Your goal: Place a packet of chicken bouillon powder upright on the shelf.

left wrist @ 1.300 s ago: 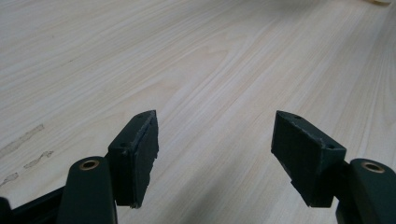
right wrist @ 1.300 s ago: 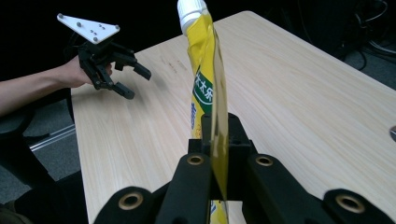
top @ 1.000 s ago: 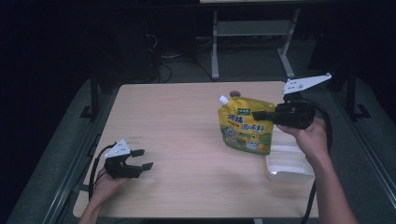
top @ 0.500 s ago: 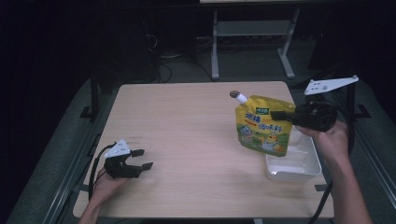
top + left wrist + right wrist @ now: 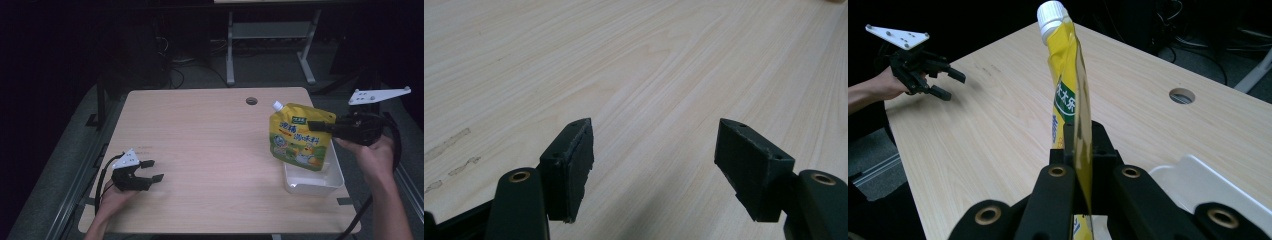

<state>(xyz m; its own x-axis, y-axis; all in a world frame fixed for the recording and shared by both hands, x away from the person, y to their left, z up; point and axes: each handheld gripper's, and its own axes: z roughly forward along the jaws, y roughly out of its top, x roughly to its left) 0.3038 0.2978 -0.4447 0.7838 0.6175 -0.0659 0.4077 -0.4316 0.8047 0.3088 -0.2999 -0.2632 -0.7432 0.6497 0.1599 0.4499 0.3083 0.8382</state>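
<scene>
Right gripper (image 5: 320, 125) clamped on yellow spout pouch (image 5: 298, 137), jaws pinched flat against pouch's edge in right gripper view (image 5: 1080, 145), white cap (image 5: 1050, 12) uppermost. Pouch held upright in air above white tray (image 5: 312, 182), lower end hanging over tray's far part, near table's (image 5: 200, 140) right edge. Left gripper (image 5: 152, 170) low over table's near left corner, jaws spread apart, nothing between; bare wood grain between black pads (image 5: 574, 165) in left gripper view. Round hole (image 5: 251, 101) in tabletop beyond pouch, toward far edge.
</scene>
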